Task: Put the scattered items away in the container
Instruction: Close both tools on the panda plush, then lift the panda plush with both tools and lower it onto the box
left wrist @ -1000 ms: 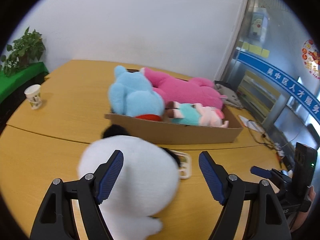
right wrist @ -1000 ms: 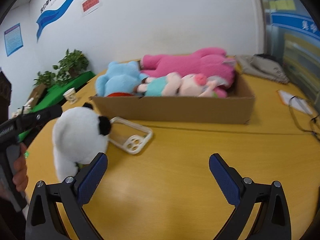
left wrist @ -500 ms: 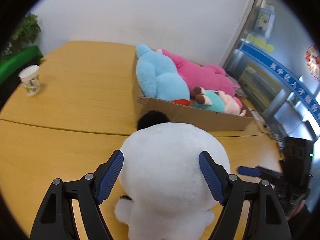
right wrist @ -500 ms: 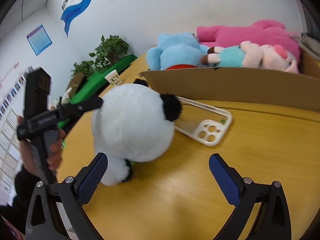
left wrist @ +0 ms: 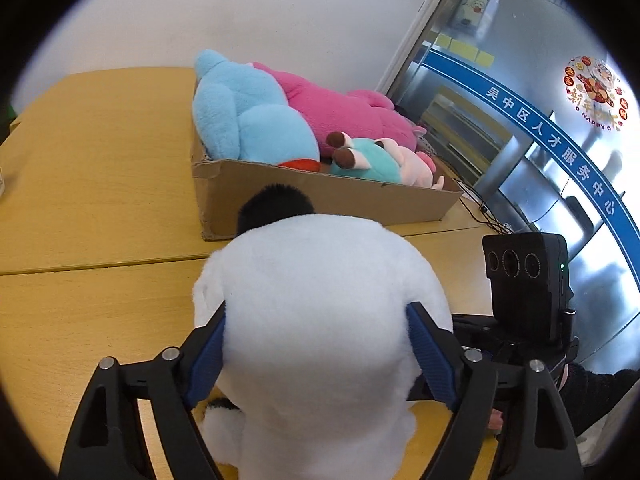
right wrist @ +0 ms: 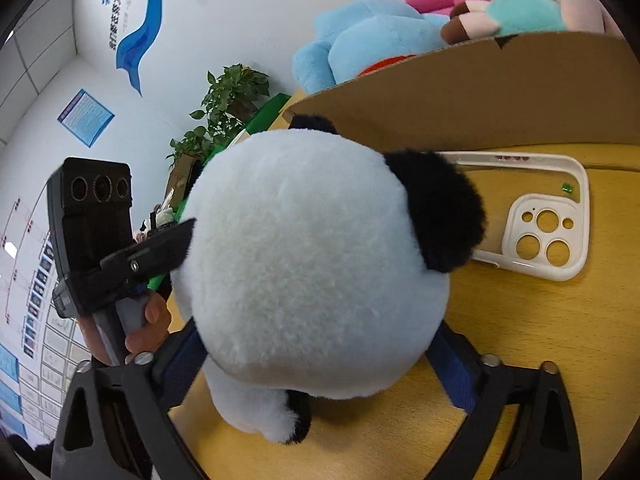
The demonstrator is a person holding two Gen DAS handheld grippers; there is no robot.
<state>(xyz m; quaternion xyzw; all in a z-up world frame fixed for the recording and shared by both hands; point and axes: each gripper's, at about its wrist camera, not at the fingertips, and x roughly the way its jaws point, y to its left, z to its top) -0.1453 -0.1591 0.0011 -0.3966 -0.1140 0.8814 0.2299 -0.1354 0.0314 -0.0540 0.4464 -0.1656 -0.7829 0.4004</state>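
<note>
left wrist view: the white panda plush [left wrist: 320,312] sits on the yellow wooden surface [left wrist: 100,184] just in front of the cardboard box [left wrist: 320,200], its round head filling the space between both blue pads of the left tool [left wrist: 316,344]. the pads lie against the fur on either side, and the fur bulges around them, so the left tool pinches the plush. one black ear [left wrist: 276,206] pokes up toward the box wall.

right wrist view: the same panda plush [right wrist: 312,264] lies between the fingers of the right tool [right wrist: 316,356], whose jaws are closing around it; the blue pads are mostly hidden under the fur, so whether they already press cannot be told. a black ear [right wrist: 440,212] points toward a white phone case [right wrist: 548,220] lying flat on the surface [right wrist: 520,320], just beside the plush and close to the box [right wrist: 480,92].

the left tool [right wrist: 152,256] reaches the plush from the other side, held by a hand [right wrist: 144,320].

inside the box lie a light blue plush [left wrist: 248,116], a pink plush [left wrist: 344,108] and a small teal and pink doll [left wrist: 380,160]. a potted plant [right wrist: 224,108] stands behind, by the white wall.
</note>
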